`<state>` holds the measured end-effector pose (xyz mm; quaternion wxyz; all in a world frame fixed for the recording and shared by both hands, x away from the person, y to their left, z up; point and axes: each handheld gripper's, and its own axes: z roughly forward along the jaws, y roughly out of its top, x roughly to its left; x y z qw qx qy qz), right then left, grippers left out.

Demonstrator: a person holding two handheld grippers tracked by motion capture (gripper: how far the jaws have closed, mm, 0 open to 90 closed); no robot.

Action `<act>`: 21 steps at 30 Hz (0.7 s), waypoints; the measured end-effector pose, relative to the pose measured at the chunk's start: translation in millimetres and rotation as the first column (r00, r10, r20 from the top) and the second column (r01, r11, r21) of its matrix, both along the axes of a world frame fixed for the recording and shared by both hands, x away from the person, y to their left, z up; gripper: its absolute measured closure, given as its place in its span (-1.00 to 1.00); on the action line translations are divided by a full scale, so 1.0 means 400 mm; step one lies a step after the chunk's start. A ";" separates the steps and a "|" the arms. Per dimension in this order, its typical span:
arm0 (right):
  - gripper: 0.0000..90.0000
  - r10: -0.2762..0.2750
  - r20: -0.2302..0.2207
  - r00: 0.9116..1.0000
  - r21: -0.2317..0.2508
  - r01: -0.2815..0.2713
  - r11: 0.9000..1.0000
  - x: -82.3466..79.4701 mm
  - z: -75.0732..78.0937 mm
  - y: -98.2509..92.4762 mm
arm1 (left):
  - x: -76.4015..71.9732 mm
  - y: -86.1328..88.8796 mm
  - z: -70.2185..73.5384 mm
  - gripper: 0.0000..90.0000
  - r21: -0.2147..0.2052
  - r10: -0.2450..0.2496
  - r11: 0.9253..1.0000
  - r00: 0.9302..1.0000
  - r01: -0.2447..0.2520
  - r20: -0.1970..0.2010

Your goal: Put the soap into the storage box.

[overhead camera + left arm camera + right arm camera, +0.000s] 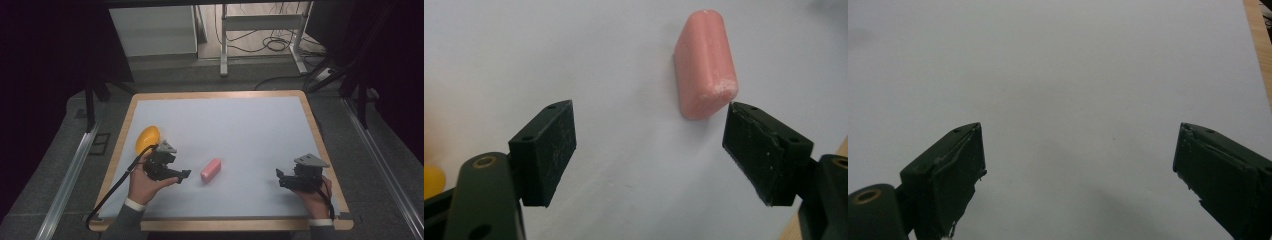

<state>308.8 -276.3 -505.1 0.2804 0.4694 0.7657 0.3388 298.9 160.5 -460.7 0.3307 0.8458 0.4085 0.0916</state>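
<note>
Jaws gape wide on the left gripper [184, 174], pink bar [210, 170] lying just off its tip at three o'clock; I'd square up and straddle its narrow sides. Right gripper [281, 179] waits apart, also spread.

Grey sleeves with white cuffs. Chunky black left gripper [183, 174] and right gripper [279, 178], grey three-cornered plates on top. Scuffed pads, brass pivots, trailing black cables.

I see a pink block [210, 170], an orange-yellow bowl [147, 139], black grippers, and a white tabletop [240, 125] with wood-tone edging
</note>
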 end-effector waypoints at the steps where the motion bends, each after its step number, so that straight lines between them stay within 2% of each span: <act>1: -0.86 0.001 -0.001 1.000 -0.001 -0.001 1.000 0.000 0.000 0.000 | 0.002 -0.009 -0.001 -0.52 0.000 -0.008 1.000 1.000 0.008 -0.003; 3: -0.86 0.001 -0.001 1.000 0.000 -0.001 1.000 0.000 -0.001 0.001 | 0.004 -0.011 -0.002 -0.52 -0.008 -0.009 1.000 1.000 0.009 -0.008; 8: -0.86 0.005 -0.003 1.000 -0.002 -0.005 1.000 0.000 -0.002 0.002 | 0.008 -0.023 -0.010 -0.52 0.012 -0.010 1.000 1.000 0.010 -0.020; 10: -0.86 0.003 -0.006 1.000 -0.001 -0.003 1.000 0.001 -0.003 0.002 | 0.009 -0.032 -0.010 -0.53 0.033 -0.015 0.999 1.000 0.016 -0.022; 21: -0.86 0.002 -0.005 1.000 -0.001 -0.002 1.000 0.000 -0.003 -0.001 | 0.022 -0.091 0.002 -0.53 0.045 -0.059 0.997 0.998 0.060 -0.017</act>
